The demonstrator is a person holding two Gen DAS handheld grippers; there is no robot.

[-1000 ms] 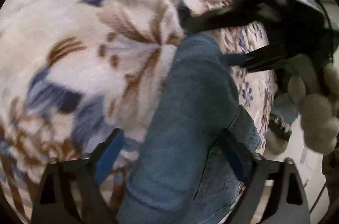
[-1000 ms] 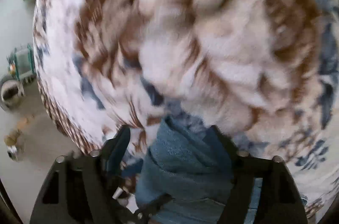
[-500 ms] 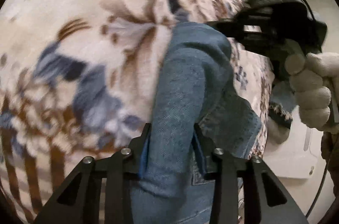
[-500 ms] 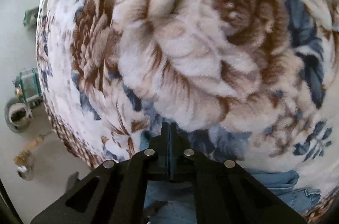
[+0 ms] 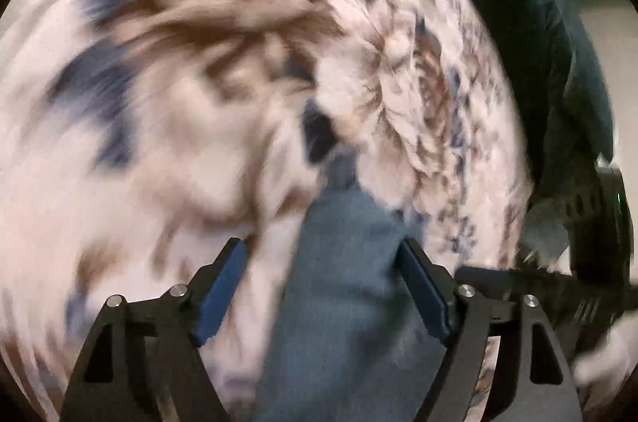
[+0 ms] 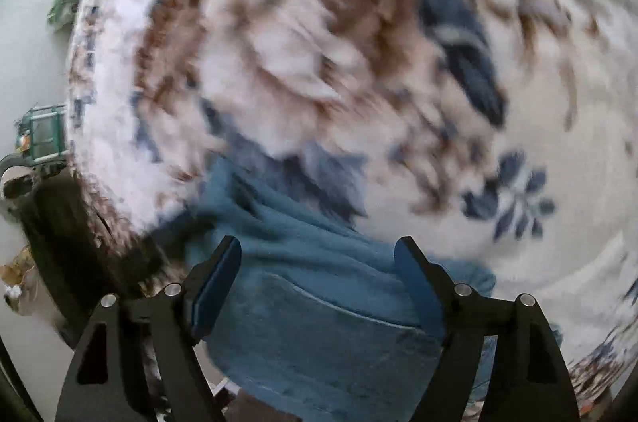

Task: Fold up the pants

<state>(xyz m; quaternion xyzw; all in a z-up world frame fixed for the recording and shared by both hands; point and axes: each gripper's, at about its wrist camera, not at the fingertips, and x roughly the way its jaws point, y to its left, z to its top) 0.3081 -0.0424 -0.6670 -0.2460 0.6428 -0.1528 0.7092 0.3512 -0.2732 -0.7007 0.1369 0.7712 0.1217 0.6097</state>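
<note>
Floral fleece blanket [image 5: 199, 83], white with brown and navy flowers, fills most of both views ahead of the grippers; heavy motion blur in both. In right wrist view same blanket [image 6: 319, 43] spreads ahead and to both sides, its edge curving down on the left.

Blue denim jeans [image 5: 343, 302] lie on the blanket, running from below the left gripper [image 5: 323, 258] up between its fingers and tapering to a narrow end just ahead of the tips. Left gripper spread wide; right blue pad looks to touch the denim edge, left pad apart from it with blanket showing in the gap. Nothing clamped.

Right wrist view: jeans [image 6: 319, 302] bunched in folds between and below the fingers of the right gripper [image 6: 317, 254], a curved pocket seam visible close to the camera, fabric extending past the right finger. Right gripper also wide, pads on either side of the denim, not pinching it.

Person's dark teal sleeve [image 5: 558, 63] to the far right of the left gripper, past the blanket edge. Below it the other gripper's black body [image 5: 598, 254] with a green light, blurred.

Pale floor [image 6: 32, 23] to the left of the right gripper, with a green crate-like item [image 6: 42, 135], too blurred to identify.
</note>
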